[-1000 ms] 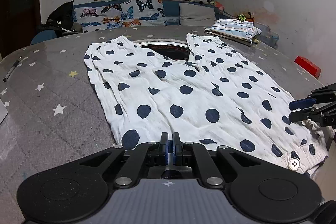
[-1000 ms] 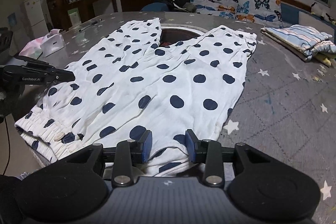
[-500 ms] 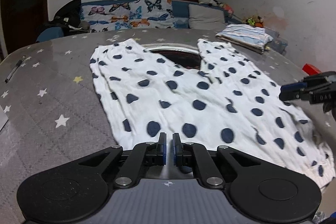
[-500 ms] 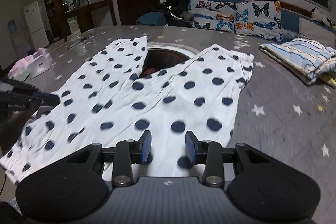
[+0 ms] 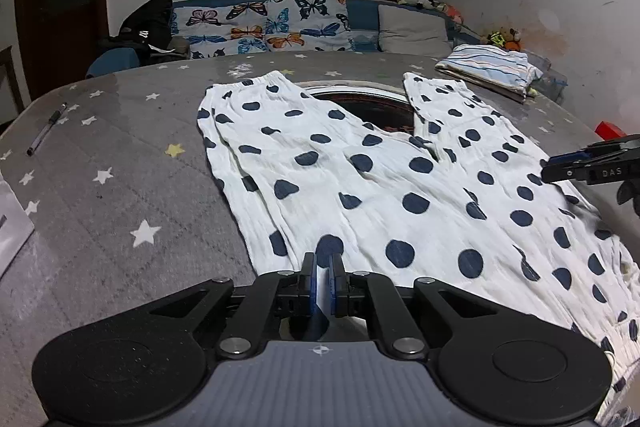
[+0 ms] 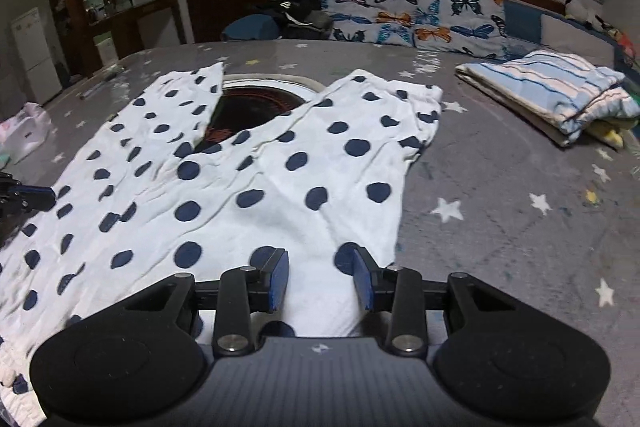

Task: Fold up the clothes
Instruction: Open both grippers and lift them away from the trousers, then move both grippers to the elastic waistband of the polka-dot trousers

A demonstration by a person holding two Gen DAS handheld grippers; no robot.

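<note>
Item one, my grey star-print table cover (image 5: 120,195), carries white trousers with navy polka dots (image 5: 360,179) spread flat, legs away from me. Item two, folded blue-striped cloth (image 6: 552,87), lies beyond. My left gripper (image 5: 322,277) pinches the trousers' edge; my right gripper (image 6: 320,277) stands partly open over them, gripping nothing.

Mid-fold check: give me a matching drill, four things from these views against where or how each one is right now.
Things:
1. pants
2. striped stack
3. pen
4. left gripper

States:
A. folded, on the table's far right
B. shut
C. spread flat, legs pointing away
D. alone near the table's left edge

Pairs: 1-C, 2-A, 3-D, 4-B
</note>
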